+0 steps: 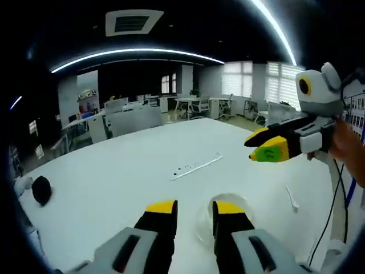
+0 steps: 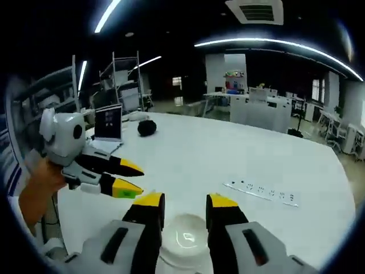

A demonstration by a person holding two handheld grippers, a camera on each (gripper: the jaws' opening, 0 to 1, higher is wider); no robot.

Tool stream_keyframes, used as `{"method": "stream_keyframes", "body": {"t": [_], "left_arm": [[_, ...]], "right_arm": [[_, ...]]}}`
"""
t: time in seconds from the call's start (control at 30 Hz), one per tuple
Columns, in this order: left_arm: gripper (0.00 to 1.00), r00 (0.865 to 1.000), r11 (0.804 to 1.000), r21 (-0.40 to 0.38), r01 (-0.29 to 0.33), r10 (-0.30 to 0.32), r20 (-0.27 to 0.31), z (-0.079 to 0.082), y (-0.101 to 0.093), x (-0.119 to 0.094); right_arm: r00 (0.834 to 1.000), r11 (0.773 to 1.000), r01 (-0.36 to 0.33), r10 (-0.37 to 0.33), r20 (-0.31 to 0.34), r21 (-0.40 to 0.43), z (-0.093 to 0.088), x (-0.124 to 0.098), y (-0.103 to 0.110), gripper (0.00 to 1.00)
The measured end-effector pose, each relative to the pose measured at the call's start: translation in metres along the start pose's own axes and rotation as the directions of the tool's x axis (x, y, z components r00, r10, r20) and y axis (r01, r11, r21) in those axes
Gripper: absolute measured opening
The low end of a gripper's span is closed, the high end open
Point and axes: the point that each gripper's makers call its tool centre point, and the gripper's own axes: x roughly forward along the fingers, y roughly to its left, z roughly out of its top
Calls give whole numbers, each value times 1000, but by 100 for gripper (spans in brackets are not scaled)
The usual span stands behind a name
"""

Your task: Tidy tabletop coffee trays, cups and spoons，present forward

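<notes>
left gripper view: spoon [image 1: 292, 199] beside saucer [image 1: 227, 217]; both grippers released; laptop [image 2: 108, 123] in right gripper view

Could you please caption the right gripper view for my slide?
Open right gripper poised over a white cup and saucer on the white table.

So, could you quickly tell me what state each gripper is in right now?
Left gripper: open, holding nothing, above the white cup and saucer.
Right gripper: open, holding nothing, above the same cup and saucer.
</notes>
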Motion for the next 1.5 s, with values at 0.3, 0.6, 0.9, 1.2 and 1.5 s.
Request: {"method": "stream_keyframes", "body": {"t": [0.3, 0.6, 0.9, 1.2, 1.5], "left_arm": [[27, 993, 999, -12, -51, 52, 106, -3, 18, -48], [27, 979, 993, 4, -117, 115, 171, -11, 43, -85], [31, 957, 987, 36, -159, 145, 250, -21, 41, -129], [30, 920, 972, -16, -235, 228, 320, -32, 58, -179], [31, 863, 938, -81, -338, 343, 371, -63, 76, -219]], "right_arm": [[978, 999, 28, -37, 205, 46, 38, -54, -15, 31], [957, 999, 18, -25, 287, 29, 40, -96, -6, 36], [941, 1000, 19, -25, 337, 22, 27, -149, 0, 37], [888, 995, 62, -89, 450, 74, 31, -226, -13, 37], [830, 980, 179, -201, 520, 93, 1, -275, -38, 40]]}}
